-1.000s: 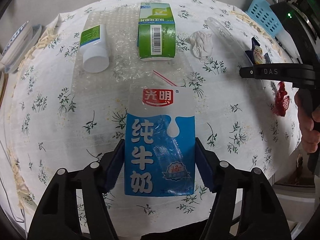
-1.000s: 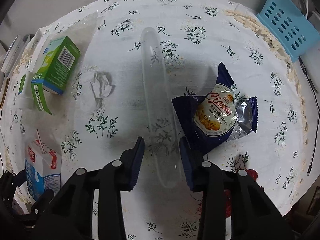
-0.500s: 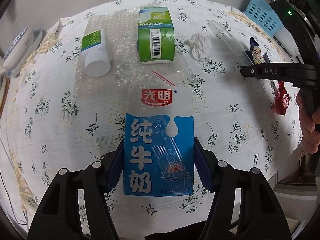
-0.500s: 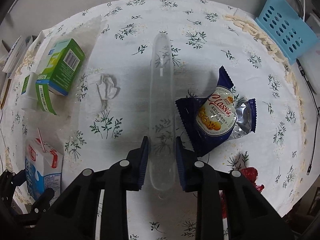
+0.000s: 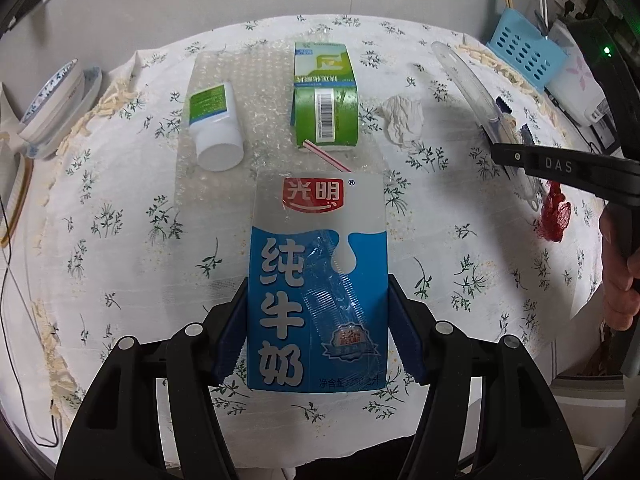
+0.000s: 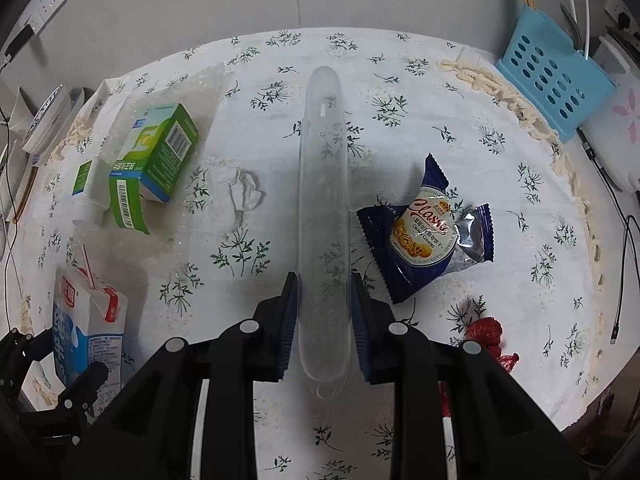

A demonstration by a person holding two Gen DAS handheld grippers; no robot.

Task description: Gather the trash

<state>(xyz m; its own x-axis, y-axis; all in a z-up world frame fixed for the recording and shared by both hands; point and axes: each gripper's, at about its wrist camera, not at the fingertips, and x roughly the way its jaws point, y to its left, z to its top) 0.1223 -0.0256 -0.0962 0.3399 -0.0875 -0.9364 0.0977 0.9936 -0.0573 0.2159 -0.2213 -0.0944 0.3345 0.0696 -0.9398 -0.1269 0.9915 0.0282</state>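
Blue-white cardboard milk carton (image 5: 318, 284) with red logo; green-white paper box (image 5: 325, 96); white floral-print tablecloth (image 5: 120, 240); navy foil cookie wrapper (image 6: 424, 236).

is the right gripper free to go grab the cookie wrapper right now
Probably not: the right gripper is shut on the clear plastic case. The cookie wrapper lies uncovered just beside it.

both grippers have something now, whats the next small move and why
Probably lift both straight up. The left gripper pinches the blue and white milk carton, the right gripper, having just closed, clamps the long clear plastic case; no bin shows in either view.
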